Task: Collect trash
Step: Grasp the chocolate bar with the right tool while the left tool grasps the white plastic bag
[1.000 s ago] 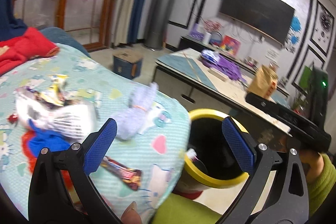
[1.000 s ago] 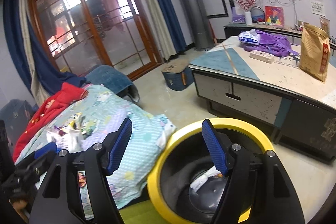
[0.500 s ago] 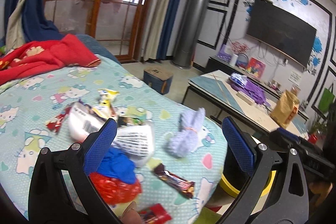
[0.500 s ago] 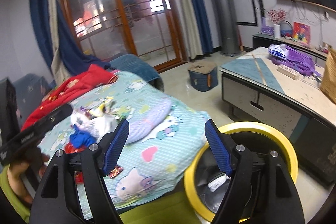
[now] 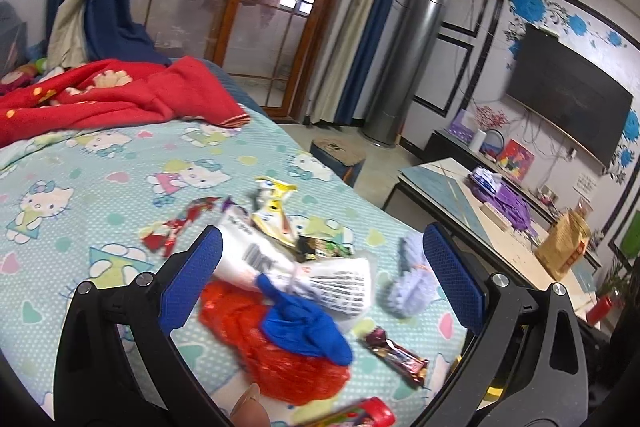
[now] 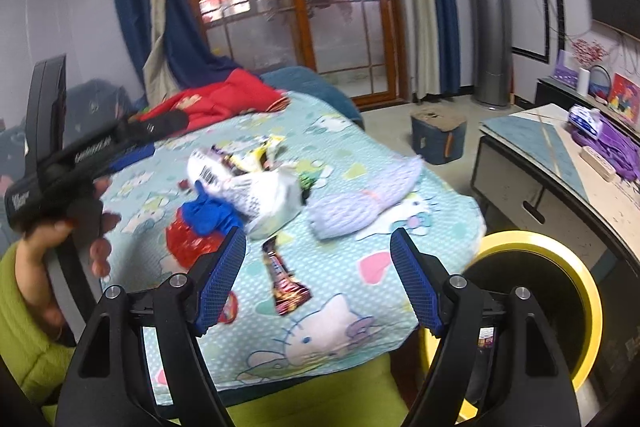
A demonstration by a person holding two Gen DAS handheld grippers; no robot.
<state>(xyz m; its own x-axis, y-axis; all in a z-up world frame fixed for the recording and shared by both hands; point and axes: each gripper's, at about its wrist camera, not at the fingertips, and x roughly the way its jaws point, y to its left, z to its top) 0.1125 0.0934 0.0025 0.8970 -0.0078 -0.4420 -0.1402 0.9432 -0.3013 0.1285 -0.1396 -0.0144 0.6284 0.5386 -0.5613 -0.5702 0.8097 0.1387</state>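
A heap of trash lies on the Hello Kitty bedsheet (image 5: 120, 179): a white plastic bag (image 5: 320, 279), a red bag (image 5: 280, 355) with a blue one (image 5: 304, 323) on it, a yellow wrapper (image 5: 272, 215), a dark candy wrapper (image 5: 396, 353) and a lilac cloth (image 5: 412, 287). My left gripper (image 5: 320, 275) is open above the heap. My right gripper (image 6: 316, 275) is open over the bed edge, above the candy wrapper (image 6: 286, 287). The yellow-rimmed bin (image 6: 560, 267) stands at the right of the bed.
A red blanket (image 5: 100, 103) lies at the bed's far end. A low table (image 5: 500, 227) with a brown paper bag (image 5: 564, 247) and purple items stands beyond the bin. A small blue box (image 6: 438, 135) sits on the floor.
Both grippers have swung left, away from the bin and toward the trash heap on the bed. The heap now fills the left wrist view. Both stay open.
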